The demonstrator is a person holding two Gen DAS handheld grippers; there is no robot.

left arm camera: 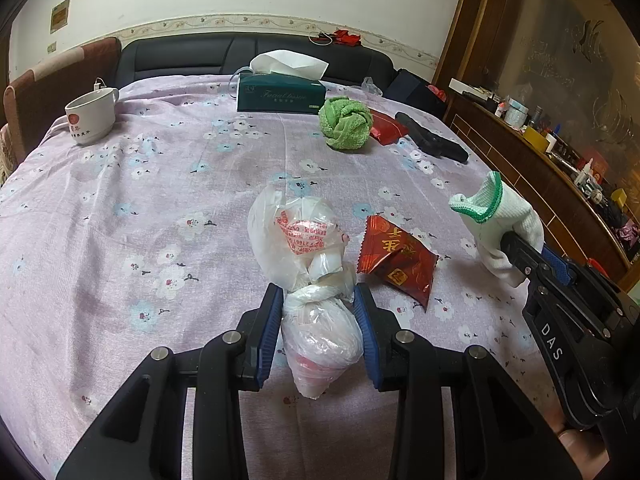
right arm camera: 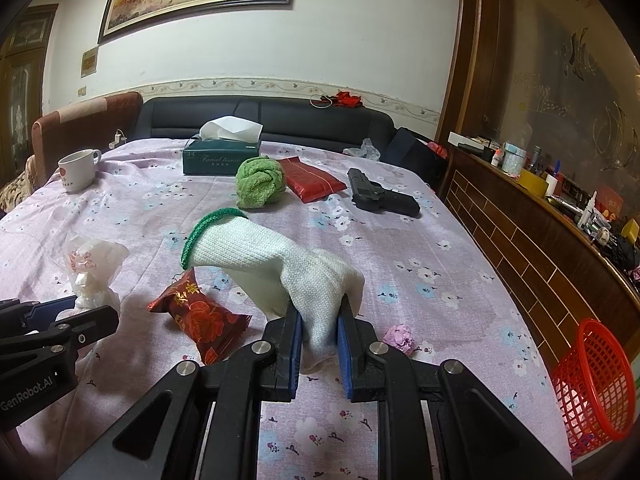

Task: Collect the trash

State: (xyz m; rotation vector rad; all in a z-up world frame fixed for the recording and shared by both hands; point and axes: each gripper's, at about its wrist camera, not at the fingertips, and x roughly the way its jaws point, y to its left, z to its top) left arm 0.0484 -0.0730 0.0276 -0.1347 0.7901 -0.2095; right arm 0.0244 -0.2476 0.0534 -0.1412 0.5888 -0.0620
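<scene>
My left gripper is shut on a knotted white plastic bag with red print, pinched just below the knot; the bag's lower end hangs between the fingers. In the right wrist view the same bag shows at the far left, with the left gripper on it. My right gripper is shut on a white knit glove with a green cuff, which sticks up and away from the jaws. A red snack wrapper lies on the cloth between both grippers. A pink crumpled paper ball sits just right of the right gripper.
The table has a pink flowered cloth. At the far side stand a mug, a green tissue box, a balled green towel, a red packet and a black toy pistol. A red mesh basket stands off the right edge.
</scene>
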